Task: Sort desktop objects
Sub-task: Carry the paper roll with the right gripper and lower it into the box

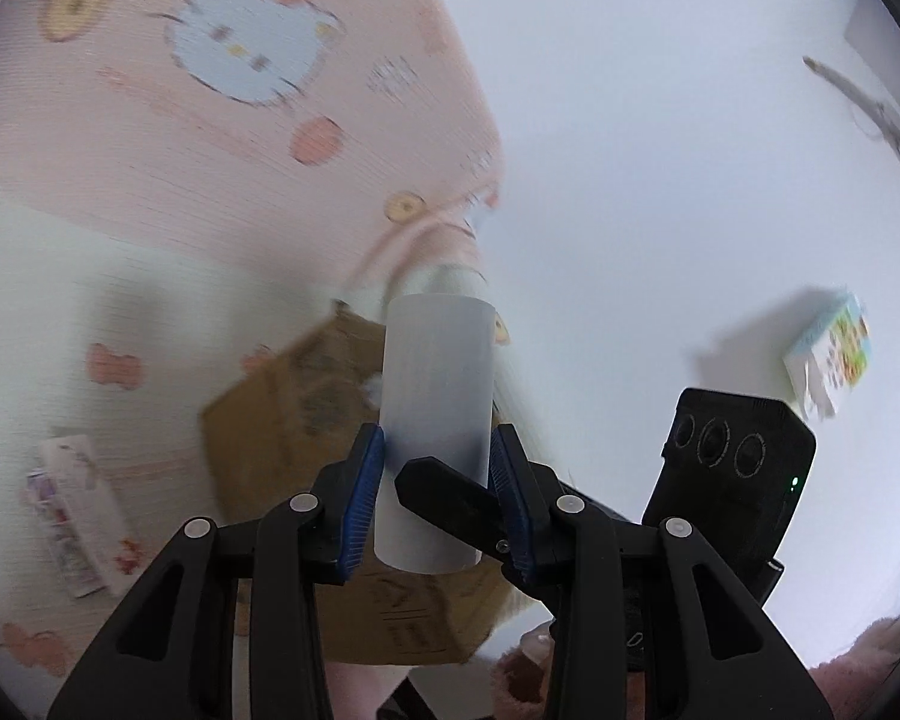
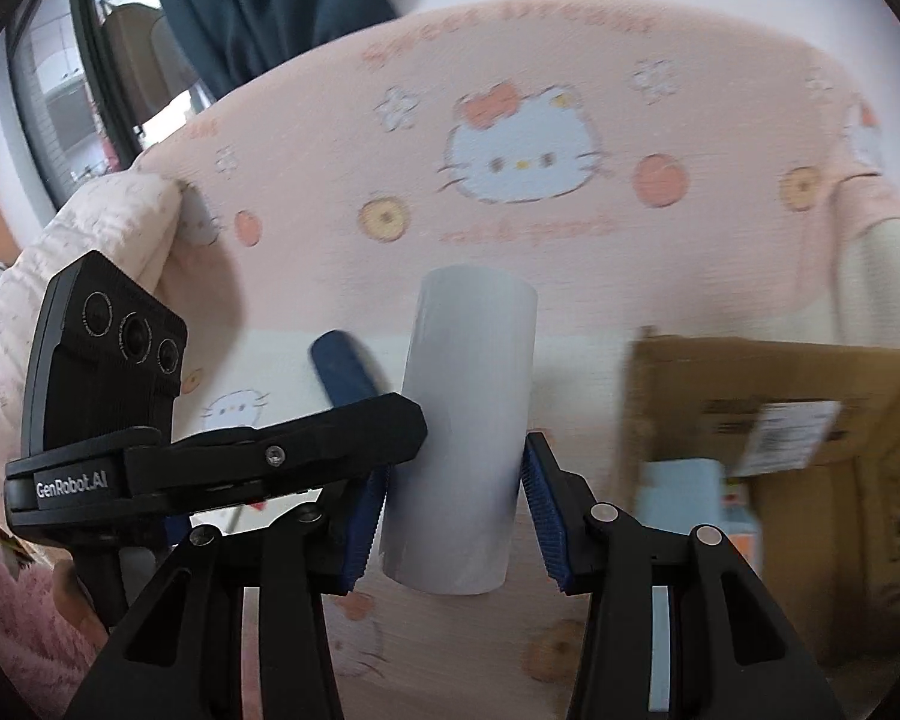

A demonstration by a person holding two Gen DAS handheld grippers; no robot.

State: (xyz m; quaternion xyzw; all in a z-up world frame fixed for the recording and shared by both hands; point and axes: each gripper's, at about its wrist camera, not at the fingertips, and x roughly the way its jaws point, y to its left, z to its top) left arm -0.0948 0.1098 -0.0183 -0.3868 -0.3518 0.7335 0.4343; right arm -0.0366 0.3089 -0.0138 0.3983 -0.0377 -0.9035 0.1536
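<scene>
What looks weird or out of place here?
One thing stands out: the white tube is pinched by both grippers at once. The left gripper and the right gripper clamp it near the same end, with their fingers crossing. The rest is too blurred to judge.

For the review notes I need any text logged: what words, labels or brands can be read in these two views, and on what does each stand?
"GenRobot.AI": white letters on the black body of the left gripper, seen in the right wrist view.
Pink lettering on the cat-print blanket: blurred, not readable.
White label and dark print on the cardboard box: blurred, not readable.
Small colourful box and the packet in the left wrist view: print too small to read.
White cylinder: no text visible.
</scene>
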